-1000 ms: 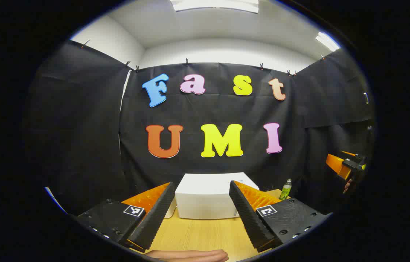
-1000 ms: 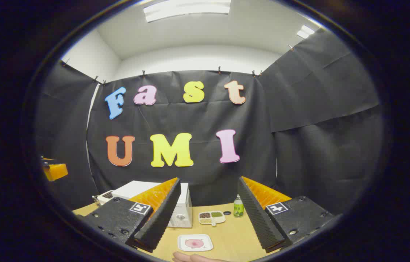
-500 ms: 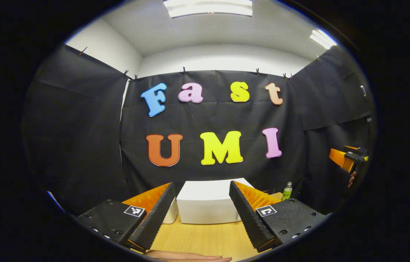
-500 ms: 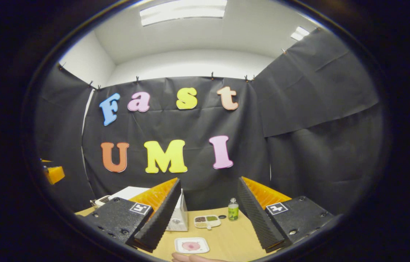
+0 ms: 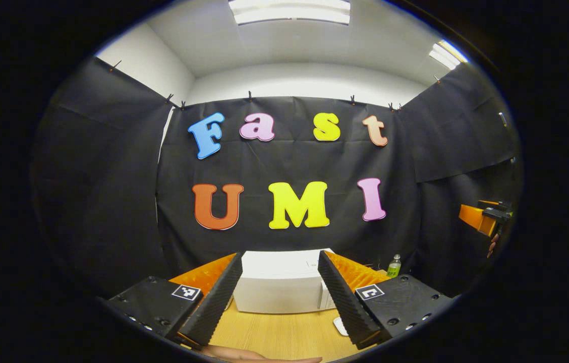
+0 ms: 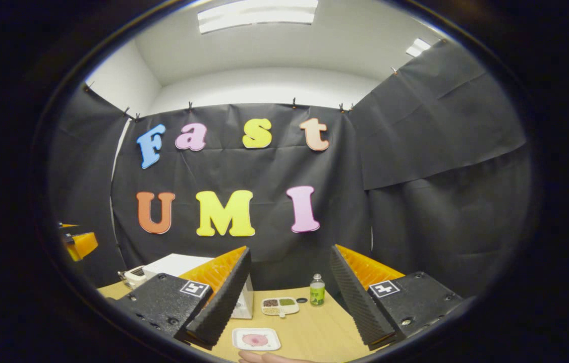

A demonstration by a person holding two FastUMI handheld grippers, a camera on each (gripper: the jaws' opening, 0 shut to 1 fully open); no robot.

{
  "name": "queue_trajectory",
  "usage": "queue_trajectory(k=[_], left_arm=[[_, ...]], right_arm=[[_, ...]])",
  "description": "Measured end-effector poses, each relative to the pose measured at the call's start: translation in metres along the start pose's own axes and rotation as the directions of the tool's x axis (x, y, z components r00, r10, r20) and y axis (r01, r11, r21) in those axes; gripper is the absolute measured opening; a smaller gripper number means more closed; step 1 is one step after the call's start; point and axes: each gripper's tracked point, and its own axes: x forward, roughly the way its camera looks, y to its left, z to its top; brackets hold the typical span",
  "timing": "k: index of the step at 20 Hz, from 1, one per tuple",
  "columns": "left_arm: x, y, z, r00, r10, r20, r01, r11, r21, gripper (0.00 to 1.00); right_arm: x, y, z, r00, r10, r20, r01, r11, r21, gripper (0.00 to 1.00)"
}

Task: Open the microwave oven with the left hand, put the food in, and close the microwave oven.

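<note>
The white microwave oven stands shut at the back of the wooden table, straight ahead of my left gripper, which hovers open and apart from it. In the right gripper view the microwave sits left, partly hidden behind a finger. A white square plate with pink food lies near the table's front, below my open right gripper. The right gripper also appears at the far right of the left gripper view, and the left gripper at the far left of the right gripper view.
A divided dish of beans and a green bottle stand behind the plate; the bottle is right of the microwave. A small white object sits left of the microwave. A hand shows at the bottom edge.
Both views have shifted slightly: the microwave now sits lower and more to the left between the left fingers, and the plate and bottle have drifted left in the right gripper view. Both grippers stay open.
</note>
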Motion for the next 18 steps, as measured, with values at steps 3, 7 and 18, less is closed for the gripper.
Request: queue_trajectory(k=[3,7,18], left_arm=[[0.032,-0.008,-0.034,0.998,0.063,-0.013,-0.063,0.998,-0.027,0.96],[0.082,-0.031,-0.084,0.996,0.089,-0.029,-0.088,0.996,0.027,0.95],[0.192,-0.097,-0.246,0.982,-0.019,-0.189,0.023,1.0,0.018,0.97]], right_arm=[[0.009,-0.015,-0.011,1.0,-0.03,0.001,0.03,0.999,0.013,0.94],[0.025,-0.03,-0.028,0.998,-0.067,-0.005,0.067,0.997,0.023,1.0],[0.038,-0.041,-0.064,0.997,-0.061,-0.041,0.063,0.997,0.037,0.98]])
